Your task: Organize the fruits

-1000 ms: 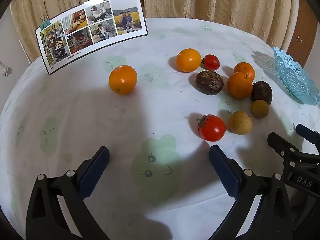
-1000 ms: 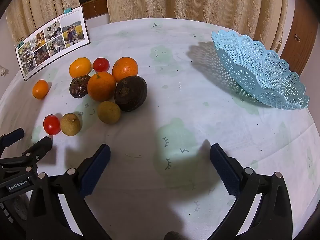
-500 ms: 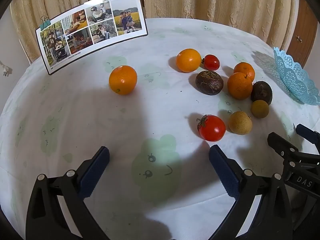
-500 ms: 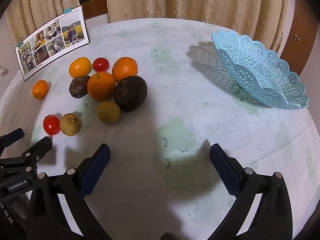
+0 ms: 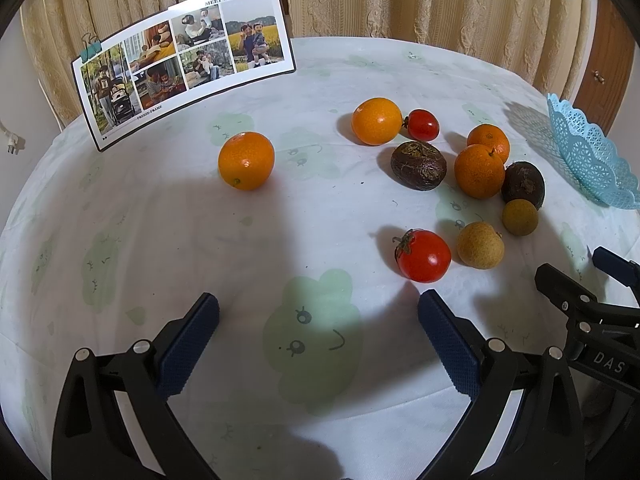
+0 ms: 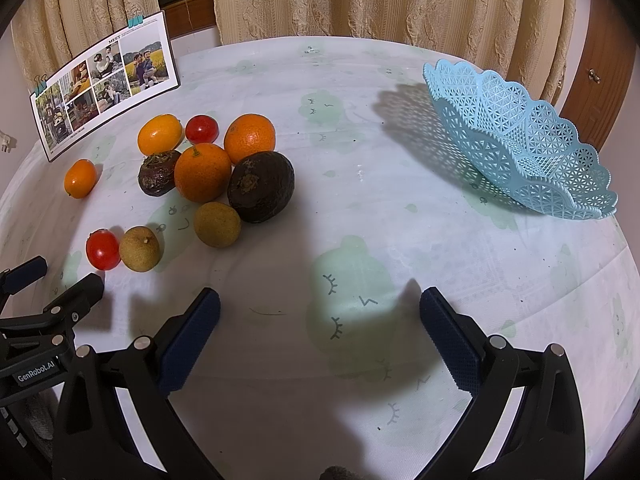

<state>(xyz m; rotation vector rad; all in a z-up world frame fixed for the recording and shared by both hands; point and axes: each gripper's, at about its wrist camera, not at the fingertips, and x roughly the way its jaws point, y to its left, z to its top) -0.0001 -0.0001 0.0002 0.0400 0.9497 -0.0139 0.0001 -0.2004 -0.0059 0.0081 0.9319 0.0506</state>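
Note:
Several fruits lie on the round table: a lone orange (image 5: 246, 160) at left, a yellow-orange citrus (image 5: 376, 121), two tomatoes (image 5: 423, 255) (image 5: 422, 124), two oranges (image 5: 479, 171), two dark passion fruits (image 5: 418, 165) (image 6: 261, 186) and two brown longans (image 5: 480, 245) (image 6: 217, 224). A light blue lattice basket (image 6: 520, 144) stands empty at right. My left gripper (image 5: 318, 328) is open and empty, just short of the near tomato. My right gripper (image 6: 319, 326) is open and empty, between fruits and basket.
A photo card (image 5: 184, 60) with binder clips stands at the table's far left edge. Curtains hang behind the table. A wooden door (image 6: 600, 52) is at the far right. The white cloth (image 6: 360, 184) has pale green prints.

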